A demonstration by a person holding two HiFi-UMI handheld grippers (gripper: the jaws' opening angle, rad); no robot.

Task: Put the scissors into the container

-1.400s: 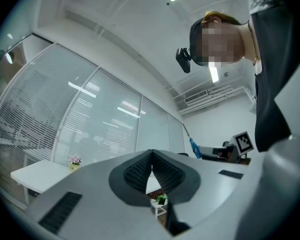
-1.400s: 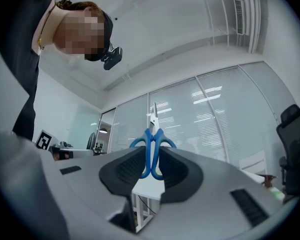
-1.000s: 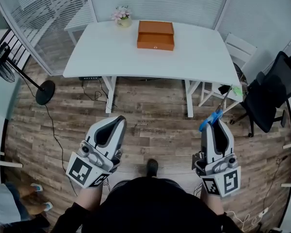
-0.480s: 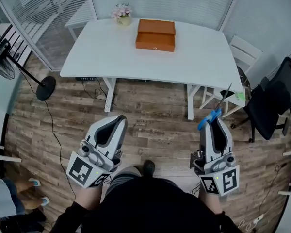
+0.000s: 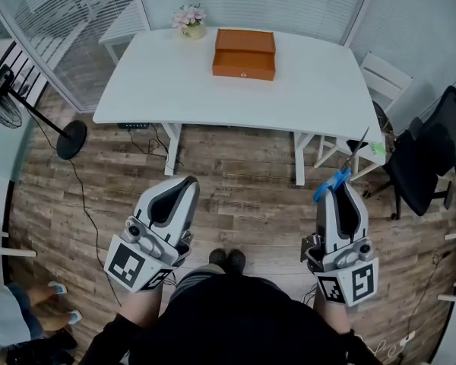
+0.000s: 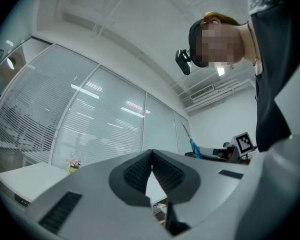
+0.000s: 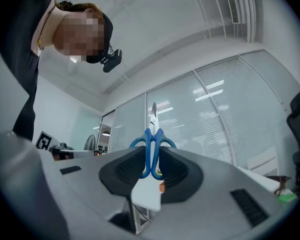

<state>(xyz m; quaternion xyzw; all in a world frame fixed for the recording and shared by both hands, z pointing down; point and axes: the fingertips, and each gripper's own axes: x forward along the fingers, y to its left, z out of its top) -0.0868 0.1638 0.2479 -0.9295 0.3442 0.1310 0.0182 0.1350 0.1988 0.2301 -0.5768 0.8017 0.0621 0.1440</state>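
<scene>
One white rectangular table [image 5: 175,82] stands well ahead of the two grippers, one orange box-shaped container [image 5: 244,53] on it. The right gripper [image 5: 340,192] clamps the single pair of blue-handled scissors [image 5: 332,182], blades jutting beyond its tips; the left gripper [image 5: 184,182] is closed, empty.

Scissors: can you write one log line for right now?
right gripper: shut on scissors, blades pointing out | left gripper: shut, empty | box: on table, ahead, not reached
</scene>
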